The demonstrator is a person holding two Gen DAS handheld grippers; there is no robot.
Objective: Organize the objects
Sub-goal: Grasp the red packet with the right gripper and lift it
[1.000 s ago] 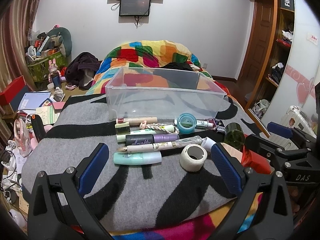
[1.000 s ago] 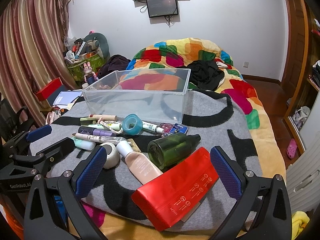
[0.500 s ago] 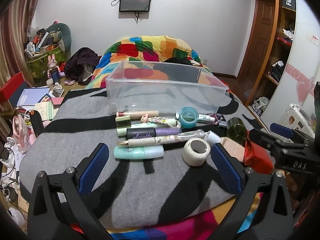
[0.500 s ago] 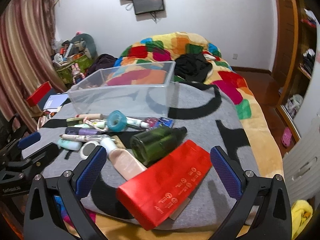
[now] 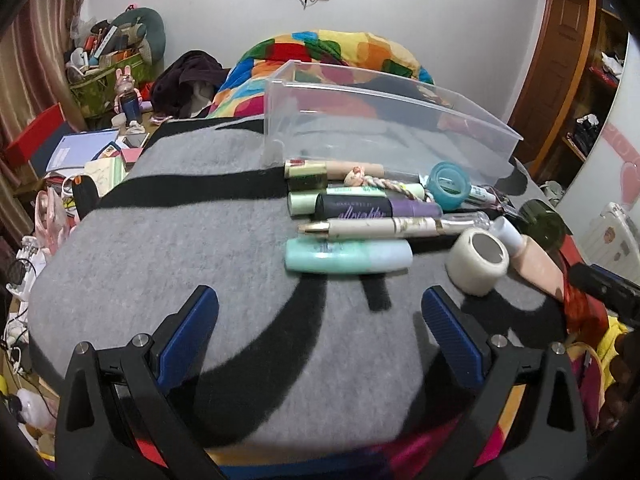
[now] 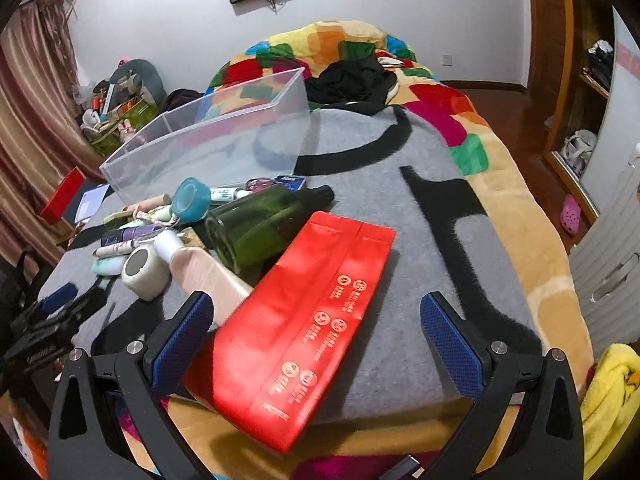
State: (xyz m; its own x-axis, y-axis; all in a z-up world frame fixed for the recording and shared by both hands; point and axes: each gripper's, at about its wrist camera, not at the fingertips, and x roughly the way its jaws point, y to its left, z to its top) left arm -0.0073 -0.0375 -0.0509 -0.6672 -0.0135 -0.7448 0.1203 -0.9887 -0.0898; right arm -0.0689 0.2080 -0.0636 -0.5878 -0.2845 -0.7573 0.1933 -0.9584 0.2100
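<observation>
Your left gripper (image 5: pixel 320 322) hung over the grey blanket with black bands (image 5: pixel 180 248) on the bed, its jaws spread wide with nothing between them. Ahead of it and slightly right lay a row of cosmetics, side by side: a mint-green plastic tube (image 5: pixel 348 256) nearest you, then a long cream and gold pen-shaped stick (image 5: pixel 384 227), a black and purple tube (image 5: pixel 376 208), a pale green tube (image 5: pixel 304 201) and a beige tube with a gold cap (image 5: pixel 332 169). Behind the row stood the clear plastic storage bin (image 5: pixel 384 120), empty as far as you could see. Right of the tubes sat a teal roll of tape (image 5: pixel 448 185) on edge and a white roll of tape (image 5: pixel 478 260), the white one touching a peach squeeze tube with a white cap (image 5: pixel 532 258).

Further right, your right gripper (image 6: pixel 320 330) was also released, its jaws wide apart on either side of the near end of a flat red foil pouch (image 6: pixel 304 320) without pinching it. The pouch leaned against a dark green glass bottle with a black cap (image 6: pixel 260 224) lying on its side, with the peach tube just left of it.
</observation>
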